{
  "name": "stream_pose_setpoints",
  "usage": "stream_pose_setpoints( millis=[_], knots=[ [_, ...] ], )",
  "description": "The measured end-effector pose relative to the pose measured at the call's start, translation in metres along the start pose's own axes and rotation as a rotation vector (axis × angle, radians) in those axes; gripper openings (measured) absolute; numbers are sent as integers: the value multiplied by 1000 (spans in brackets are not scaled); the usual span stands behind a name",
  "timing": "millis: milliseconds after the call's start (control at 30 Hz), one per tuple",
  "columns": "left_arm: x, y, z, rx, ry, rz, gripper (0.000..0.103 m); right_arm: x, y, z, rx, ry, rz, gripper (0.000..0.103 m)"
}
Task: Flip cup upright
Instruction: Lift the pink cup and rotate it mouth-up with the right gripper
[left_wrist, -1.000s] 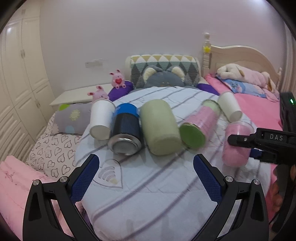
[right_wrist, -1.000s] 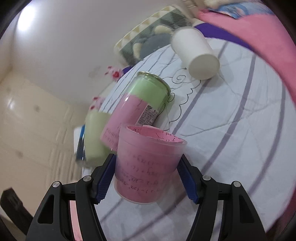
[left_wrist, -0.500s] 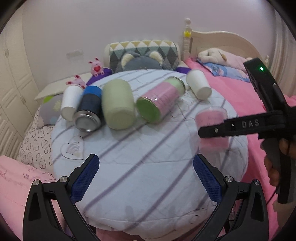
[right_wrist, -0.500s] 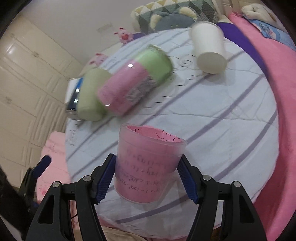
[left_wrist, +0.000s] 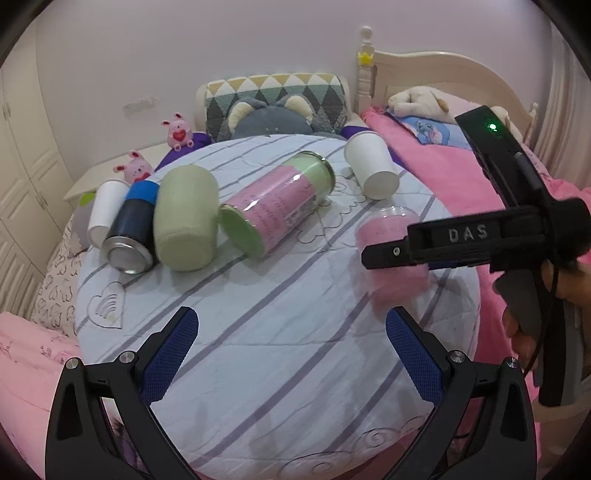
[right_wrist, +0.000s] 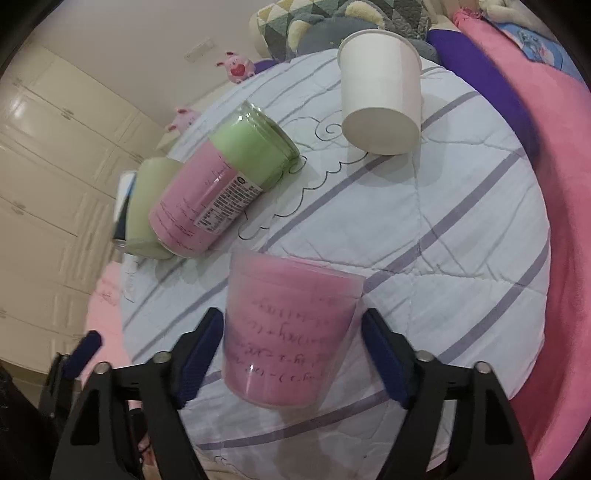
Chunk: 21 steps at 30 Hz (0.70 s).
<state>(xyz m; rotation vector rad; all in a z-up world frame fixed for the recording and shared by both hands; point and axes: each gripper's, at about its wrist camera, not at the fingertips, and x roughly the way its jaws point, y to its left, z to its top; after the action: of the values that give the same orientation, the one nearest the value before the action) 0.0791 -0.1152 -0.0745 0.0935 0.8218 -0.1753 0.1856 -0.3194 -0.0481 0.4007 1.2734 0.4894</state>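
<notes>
Sitting between the blue pads of the right hand-held gripper (right_wrist: 293, 354), the pink cup (right_wrist: 291, 332) is standing rim-up and slightly tilted on the striped round cushion (right_wrist: 461, 236). A thin gap is showing beside each pad in the right wrist view, so the right hand-held gripper is looking released, or nearly so, rather than clenched; whether a pad is just brushing the wall I cannot tell. From the left wrist view the cup (left_wrist: 388, 236) is appearing blurred behind the black finger of that tool.

Judging by its frosted, thin wall, the cup is probably light, springy plastic that is giving a little under squeeze and is slick enough to slide. Taking it across the middle of the body, below the rim band, is looking like the sound place; the rim itself is likely flexing. On soft bedding a light cup is apt to topple.

Ahead of the right hand-held gripper, a white paper cup (right_wrist: 380, 96) and a pink-and-green can (right_wrist: 221, 184) are lying on their sides. The left hand-held gripper (left_wrist: 291, 354) is hanging wide open and empty, well to the left of the pink cup.
</notes>
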Motion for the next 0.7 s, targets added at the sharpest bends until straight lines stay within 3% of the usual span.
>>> stream_pose_setpoints(
  millis=[167,267,433,700],
  knots=[
    [3,-15,7,-5,9,-34,103,-23,-9,-6,-8,-41,67,81],
    [8,-26,14,-10,25,-71,103,-48,-15,-16,-25,-122,94,81],
    [31,-48,28,-18,87,-119,103,-88,-24,-35,-77,-293,-74,81],
    [77,-63,44,-98,206,-152,103,-90,-45,-39,-94,-314,-89,81]
  ],
)
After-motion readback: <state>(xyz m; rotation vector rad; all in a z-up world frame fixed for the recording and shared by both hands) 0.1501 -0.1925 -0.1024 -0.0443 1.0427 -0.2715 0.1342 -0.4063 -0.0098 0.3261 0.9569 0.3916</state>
